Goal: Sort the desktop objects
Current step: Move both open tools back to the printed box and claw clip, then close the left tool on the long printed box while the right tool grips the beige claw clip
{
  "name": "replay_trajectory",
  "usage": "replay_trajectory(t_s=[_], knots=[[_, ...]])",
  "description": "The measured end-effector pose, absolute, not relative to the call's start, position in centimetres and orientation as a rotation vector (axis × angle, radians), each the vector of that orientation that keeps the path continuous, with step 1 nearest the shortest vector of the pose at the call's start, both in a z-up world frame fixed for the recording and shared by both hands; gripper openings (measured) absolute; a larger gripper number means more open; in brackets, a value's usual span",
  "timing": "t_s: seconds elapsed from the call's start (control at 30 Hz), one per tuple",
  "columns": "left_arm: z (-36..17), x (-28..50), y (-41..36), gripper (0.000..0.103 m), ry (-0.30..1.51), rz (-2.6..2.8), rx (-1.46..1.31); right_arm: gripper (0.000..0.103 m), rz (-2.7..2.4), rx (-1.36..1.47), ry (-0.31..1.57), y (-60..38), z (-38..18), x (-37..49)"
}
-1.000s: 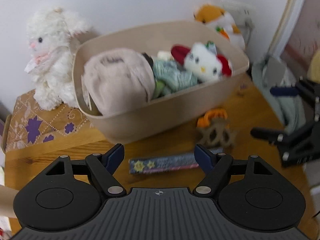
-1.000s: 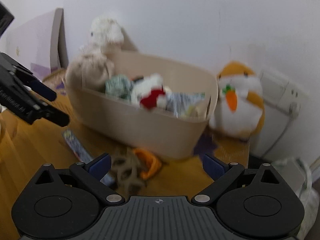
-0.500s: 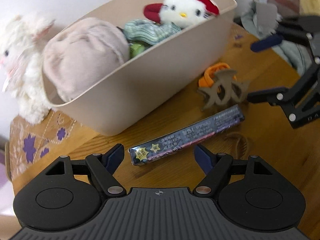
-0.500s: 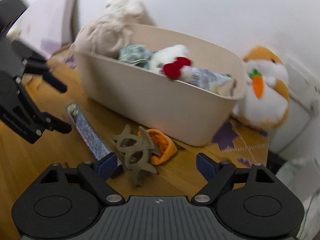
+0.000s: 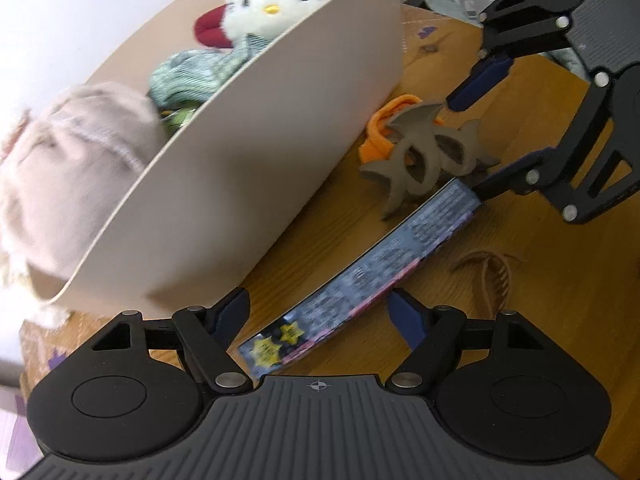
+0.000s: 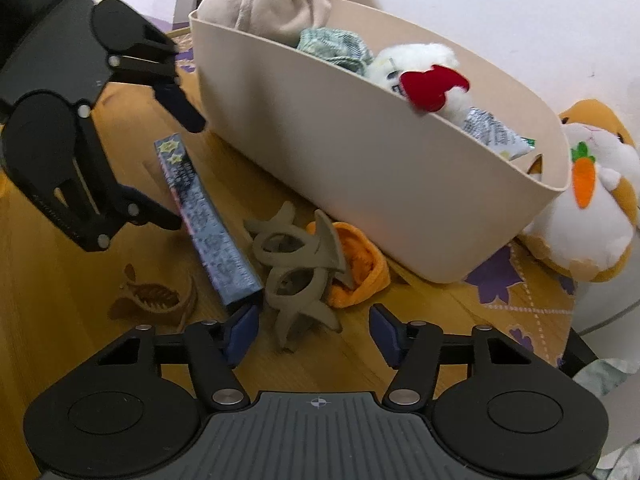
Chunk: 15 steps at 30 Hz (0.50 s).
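My left gripper (image 5: 318, 314) stands wide open w/ the near end of the long flat packet (image 5: 360, 276) between its jaws, pads not touching it. The packet lies on the wooden desk (image 5: 540, 320), running from abt 6 o'clock up toward 1 o'clock in the left view, just beside the beige bin (image 5: 248, 152).

My right gripper (image 6: 312, 330) is closing, jaws still apart, around the grey hair claw (image 6: 298, 276); the pads don't press it yet. In the right view the claw sits at 12 o'clock off my fingertips, leaning on the orange cloth (image 6: 360, 280), w/ the packet's far end at its 9 o'clock and a brown claw clip (image 6: 154, 298) further out that way.

Handling, my guess: the claw is light, hard plastic, stiff but springy, w/ smooth curved prongs that could slip or twist out. I'd take it across the thick looped middle, not the tips. The packet looks light and thin w/ a glossy wrapper, prob. bendy; I'd pinch it across the narrow width nearer the middle so it doesn't droop.
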State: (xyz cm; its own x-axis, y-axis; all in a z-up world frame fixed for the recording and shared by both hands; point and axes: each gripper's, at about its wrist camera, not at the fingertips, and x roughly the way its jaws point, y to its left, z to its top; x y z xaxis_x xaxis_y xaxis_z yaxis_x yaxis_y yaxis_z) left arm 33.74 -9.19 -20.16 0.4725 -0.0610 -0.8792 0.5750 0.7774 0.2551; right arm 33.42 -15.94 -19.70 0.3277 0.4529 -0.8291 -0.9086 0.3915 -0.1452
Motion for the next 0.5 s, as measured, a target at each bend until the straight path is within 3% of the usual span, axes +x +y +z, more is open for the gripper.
replay_trajectory(t_s=[0.07, 0.2, 0.3, 0.5], knots=[[-20.2, 34.0, -9.3, 0.077, 1.014, -0.454, 0.568, 0.061, 0.996, -0.696, 0.790, -15.7, -19.9, 33.5], [-20.0, 34.6, -9.4, 0.058, 1.040, -0.514, 0.524, 0.050, 1.015, -0.701, 0.795, -15.4, -19.9, 33.6], [-19.9, 34.5, -9.4, 0.048, 1.041, -0.537, 0.534, 0.033, 1.021, -0.688, 0.808, -15.4, -19.9, 33.7], [-19.6, 33.6, -9.4, 0.037, 1.049, -0.587, 0.559, 0.033, 1.019, -0.671, 0.807, -16.1, -19.5, 33.3]])
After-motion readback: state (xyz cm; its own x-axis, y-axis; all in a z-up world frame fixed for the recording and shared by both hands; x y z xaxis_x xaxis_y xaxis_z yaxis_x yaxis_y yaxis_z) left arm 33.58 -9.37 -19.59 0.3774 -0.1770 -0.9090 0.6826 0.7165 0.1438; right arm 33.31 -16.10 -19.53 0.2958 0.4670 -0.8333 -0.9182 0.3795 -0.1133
